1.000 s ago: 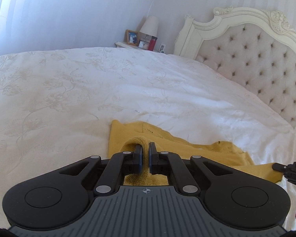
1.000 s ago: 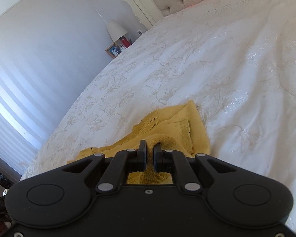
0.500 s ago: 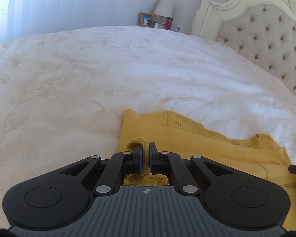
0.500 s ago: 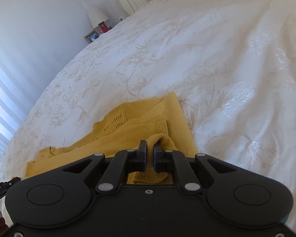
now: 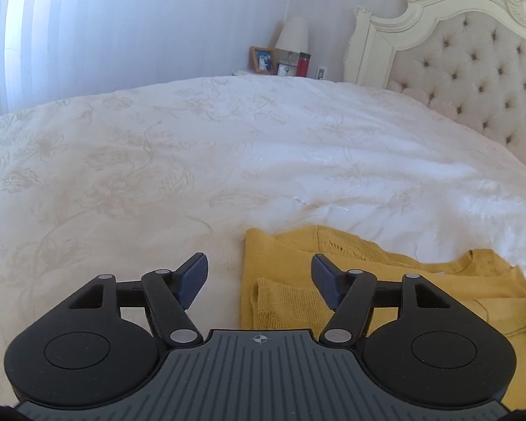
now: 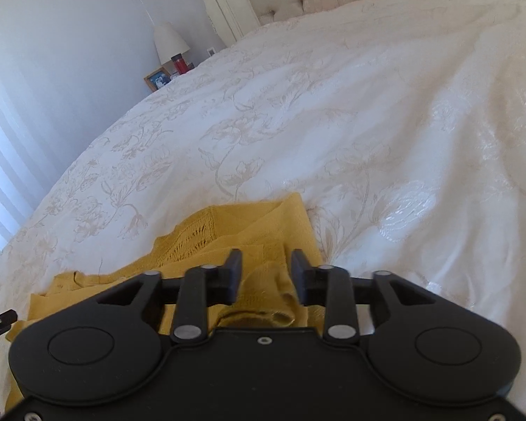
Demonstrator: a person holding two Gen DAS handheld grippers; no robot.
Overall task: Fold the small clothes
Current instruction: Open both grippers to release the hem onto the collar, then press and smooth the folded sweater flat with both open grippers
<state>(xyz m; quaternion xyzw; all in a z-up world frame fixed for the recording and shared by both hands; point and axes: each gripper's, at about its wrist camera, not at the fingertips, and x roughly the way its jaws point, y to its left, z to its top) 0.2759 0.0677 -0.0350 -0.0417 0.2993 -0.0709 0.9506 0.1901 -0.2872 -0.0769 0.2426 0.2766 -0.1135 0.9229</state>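
Left gripper (image 5: 259, 277): fingers spread wide, nothing between them; it sits over the left edge of the garment, its left finger (image 5: 193, 279) above bare bedspread, its right finger (image 5: 328, 282) above yellow knit. Yellow knitted garment (image 5: 287, 280): lies flat on the white flowered bedspread (image 5: 157, 161), partly folded, a doubled flap near the left gripper; its near edge is hidden under the gripper bodies and its right end is cut off by the left camera's frame. Right gripper (image 6: 265, 275): fingers parted to a middling gap, with a raised bunch of the garment (image 6: 273, 280) lying between them; contact with either finger cannot be made out. Beyond: tufted headboard (image 5: 473, 70). At the bed's far corner, lamp (image 5: 292, 33), framed photo (image 5: 263, 59) and red container (image 5: 303, 65), the stand beneath them mostly hidden by the bed.
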